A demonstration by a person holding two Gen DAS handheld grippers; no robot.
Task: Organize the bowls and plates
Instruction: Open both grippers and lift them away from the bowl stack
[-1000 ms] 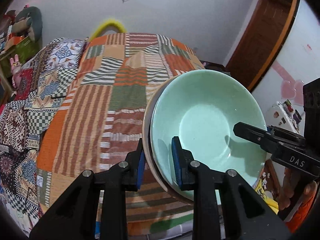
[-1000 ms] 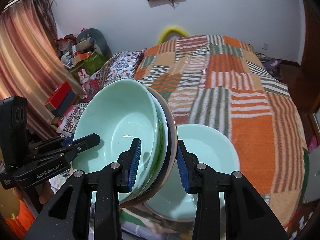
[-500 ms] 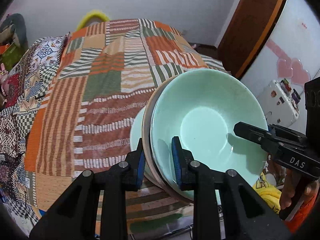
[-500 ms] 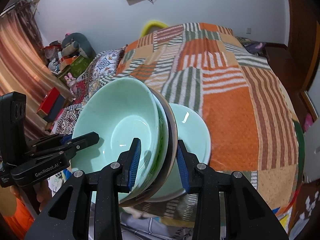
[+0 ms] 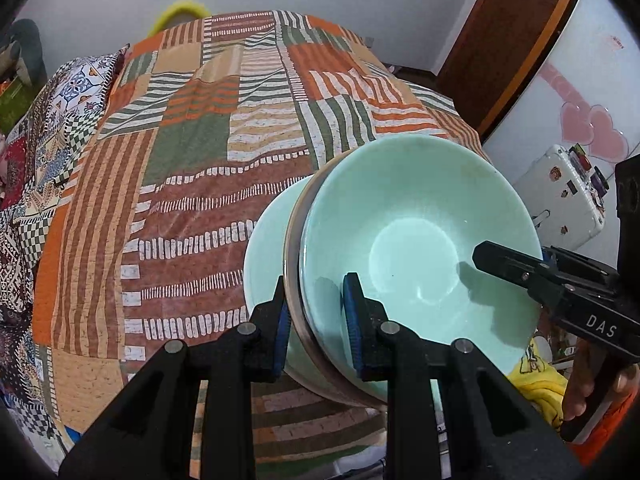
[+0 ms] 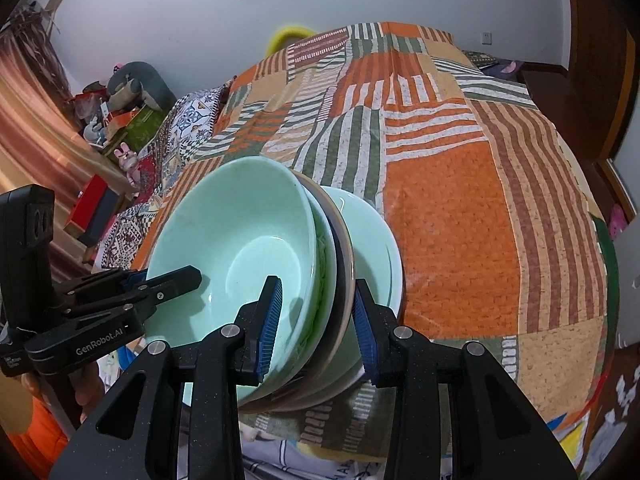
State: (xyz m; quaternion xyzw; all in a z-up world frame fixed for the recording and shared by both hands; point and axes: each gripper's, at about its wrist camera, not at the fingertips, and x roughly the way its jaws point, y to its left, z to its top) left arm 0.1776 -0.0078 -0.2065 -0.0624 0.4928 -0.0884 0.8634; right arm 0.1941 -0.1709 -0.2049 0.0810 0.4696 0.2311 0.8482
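Item: stack [image 5: 416, 248] of nested dishes, a green bowl uppermost and a darker-rimmed plate [image 6: 347, 256] beneath, carried tilted over the bed [image 5: 192, 184]. Left gripper [image 5: 316, 312] is clamping the stack's near rim; right gripper [image 6: 316, 316] is clamping the opposite rim, both closed on it, probably sharing the weight so the tilted pile is not slipping apart. A second green bowl [image 6: 376, 248] is lying on the bed directly behind the stack, seemingly the intended base. The stack is hanging just beside it; whether they are touching cannot be told.
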